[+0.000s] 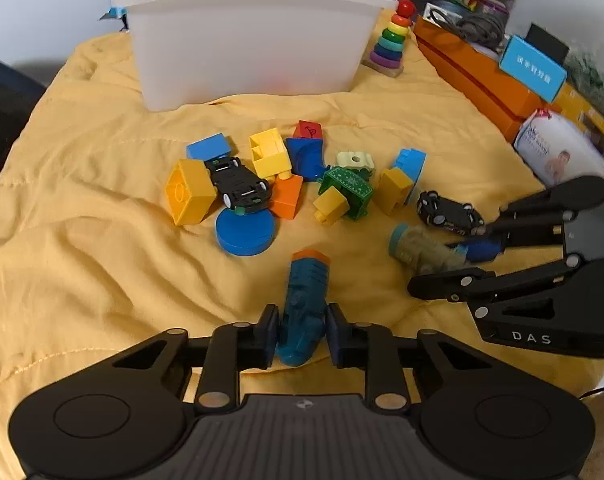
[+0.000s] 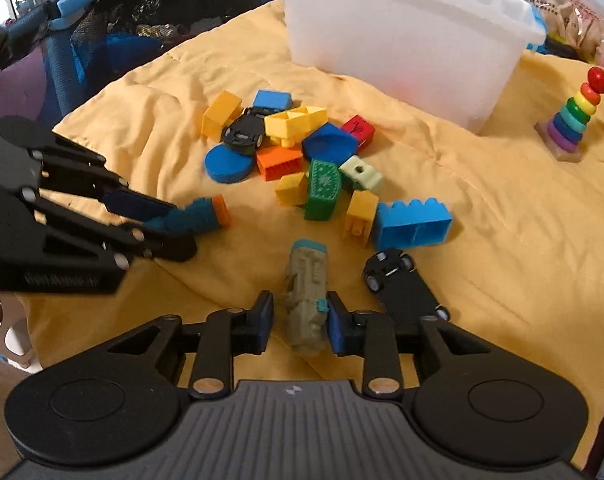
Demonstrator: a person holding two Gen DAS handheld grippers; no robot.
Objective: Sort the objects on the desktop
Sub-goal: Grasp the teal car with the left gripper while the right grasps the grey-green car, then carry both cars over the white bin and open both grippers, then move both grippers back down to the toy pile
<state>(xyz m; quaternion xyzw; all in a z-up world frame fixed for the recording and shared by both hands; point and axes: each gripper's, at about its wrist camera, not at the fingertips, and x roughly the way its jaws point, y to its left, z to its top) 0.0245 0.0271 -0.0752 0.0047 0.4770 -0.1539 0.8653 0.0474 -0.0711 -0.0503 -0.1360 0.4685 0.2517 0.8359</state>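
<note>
Our left gripper (image 1: pixel 302 330) clamps the teal toy (image 1: pixel 304 304); our right gripper (image 2: pixel 299 322) pinches the olive toy (image 2: pixel 305 300), bin (image 1: pixel 245 36) at twelve o'clock.

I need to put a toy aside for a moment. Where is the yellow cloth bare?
Bare: the strip between the white bin and the block pile, and the cloth left of the pile. Crowded: around both grippers.
</note>
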